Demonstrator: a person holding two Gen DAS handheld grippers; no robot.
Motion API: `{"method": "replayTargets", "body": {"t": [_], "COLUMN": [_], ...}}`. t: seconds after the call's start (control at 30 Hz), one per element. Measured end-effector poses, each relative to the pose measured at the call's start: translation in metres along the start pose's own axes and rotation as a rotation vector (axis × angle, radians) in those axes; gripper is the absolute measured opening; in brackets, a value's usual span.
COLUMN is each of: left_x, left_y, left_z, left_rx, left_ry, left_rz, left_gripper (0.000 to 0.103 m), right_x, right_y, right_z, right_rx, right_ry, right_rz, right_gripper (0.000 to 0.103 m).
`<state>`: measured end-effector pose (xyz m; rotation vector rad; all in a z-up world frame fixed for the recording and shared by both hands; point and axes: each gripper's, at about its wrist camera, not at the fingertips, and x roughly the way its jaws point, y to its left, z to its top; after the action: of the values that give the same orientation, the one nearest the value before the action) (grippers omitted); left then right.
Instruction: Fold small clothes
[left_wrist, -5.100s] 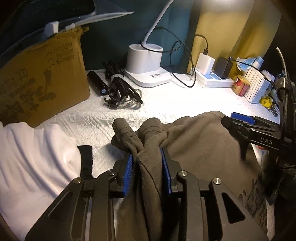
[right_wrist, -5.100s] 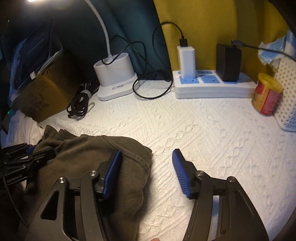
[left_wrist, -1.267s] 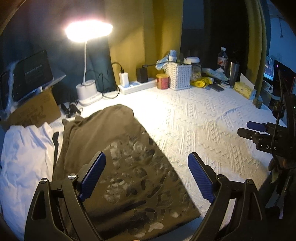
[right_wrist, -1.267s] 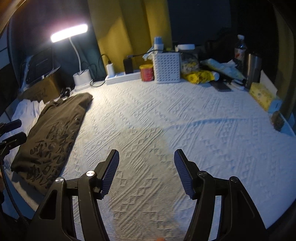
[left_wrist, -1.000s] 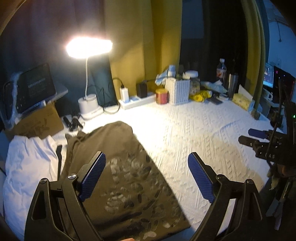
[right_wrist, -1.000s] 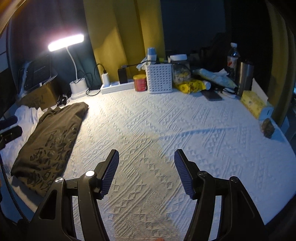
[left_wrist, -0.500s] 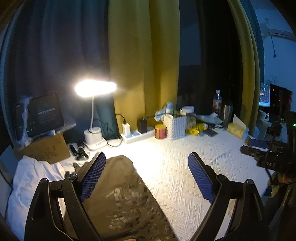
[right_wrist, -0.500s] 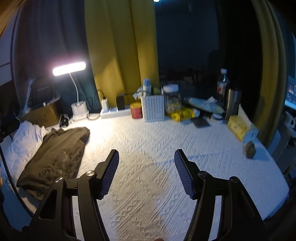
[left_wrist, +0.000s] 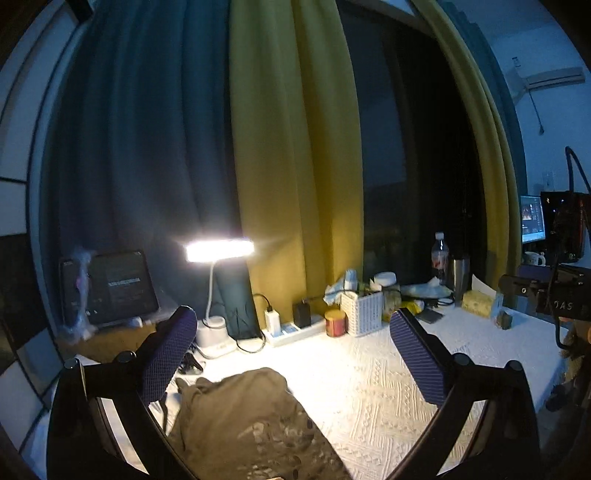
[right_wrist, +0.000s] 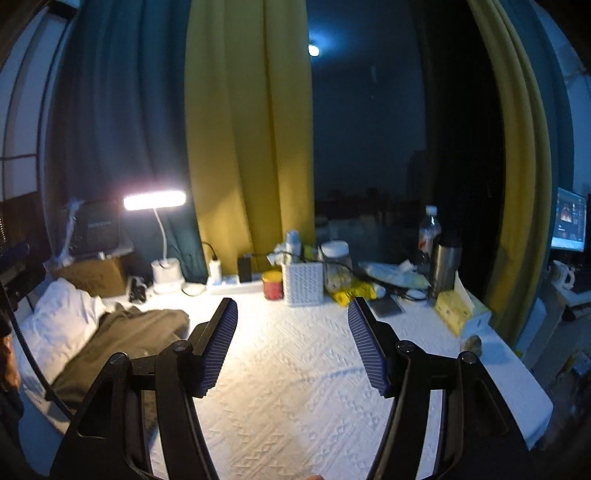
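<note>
The olive shirt (left_wrist: 243, 417) lay folded flat on the white bench (left_wrist: 388, 387). In the left wrist view it sat low between the fingers, nearer the left-side one, and well below their tips. In the right wrist view it was off to the left of both fingers, next to a pile of white cloth (right_wrist: 59, 325).

The left gripper (left_wrist: 293, 354) was wide apart and its jaws were opening even more. Nothing was between them. The right gripper (right_wrist: 291, 347) was partly spread, and it held nothing either. Only bare bench showed past its fingers.

The shirt looked soft and light. It would bend and sag as soon as it was picked up, so it would not keep its shape in the air. It was not slippery and would not break. The ribbed blue pads should have held the cloth well.

A good place to take hold was a thick folded edge, where a few layers lay on top of each other. Pinching only the top layer would likely have pulled the fold open. The near end of the shirt was dark and partly hidden by the left gripper, so its edge there could not be seen well.
</note>
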<state>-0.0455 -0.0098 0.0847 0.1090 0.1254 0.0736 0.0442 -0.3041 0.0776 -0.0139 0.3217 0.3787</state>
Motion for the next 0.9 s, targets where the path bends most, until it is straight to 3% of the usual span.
{"method": "replayTargets", "body": {"t": [0.3,0.37,0.43,0.9], "left_x": [-0.013,-0.019,-0.022,-0.009], "left_y": [0.017,0.017,0.020,0.054], "left_z": [0.004,0.003,0.003,-0.017], "left_rx": [-0.043,-0.041,-0.038,-0.119], "left_ry": [-0.040,-0.061,-0.071,-0.031], "left_rz": [0.027,0.047,0.047,0.053], "left_gripper": [0.103,0.103,0.103,0.103], "right_x": [-0.030,-0.037,-0.042,-0.023], "right_y": [0.014,0.014,0.015,0.039], "right_z": [0.016,0.020,0.024,0.020], "right_rx": [-0.019,-0.014,-0.009,-0.049], "right_ry": [-0.129,-0.168,-0.194,-0.177], "right_rz": [-0.009,-0.025,-0.040,-0.047], "right_gripper": [0.066,0.087,0.092,0.092]}}
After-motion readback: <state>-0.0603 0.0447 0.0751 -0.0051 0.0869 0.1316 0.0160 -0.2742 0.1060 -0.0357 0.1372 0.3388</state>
